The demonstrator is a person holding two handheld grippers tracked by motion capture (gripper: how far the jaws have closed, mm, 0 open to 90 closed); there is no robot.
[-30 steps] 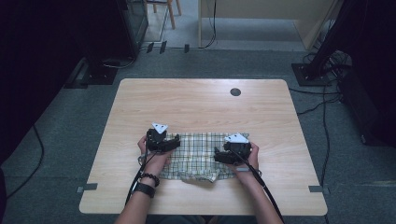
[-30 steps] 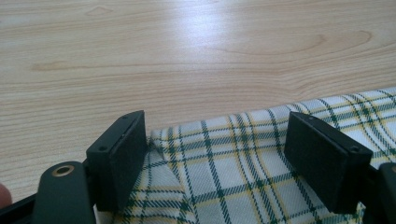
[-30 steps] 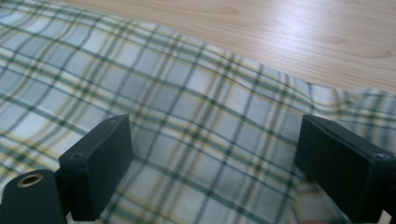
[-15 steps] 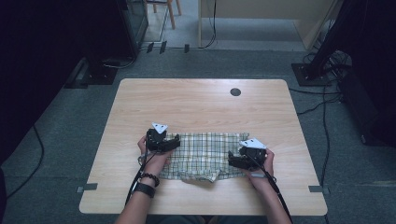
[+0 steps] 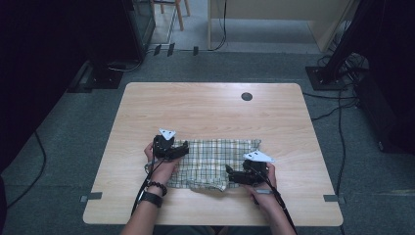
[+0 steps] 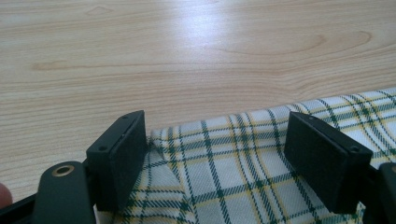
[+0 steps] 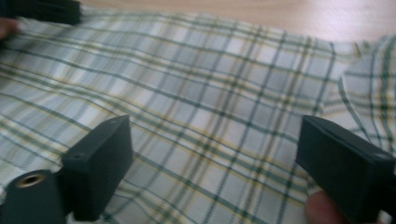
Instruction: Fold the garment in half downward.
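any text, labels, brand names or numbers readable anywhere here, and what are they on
None can be read.
Green and yellow plaid cloth: woven check pattern, no label or tag showing.
Light wooden table: bare grain, plus a small dark round disc with no marking that can be made out.
Left black two-jaw gripper and right black two-jaw gripper: plain jaws with screw holes, no lettering.
Dark equipment beyond the table: too dim and small to tell.

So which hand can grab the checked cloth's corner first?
Probably the left gripper: its open jaws already straddle a corner of the plaid cloth. The right gripper, also open, hovers over the cloth's middle.
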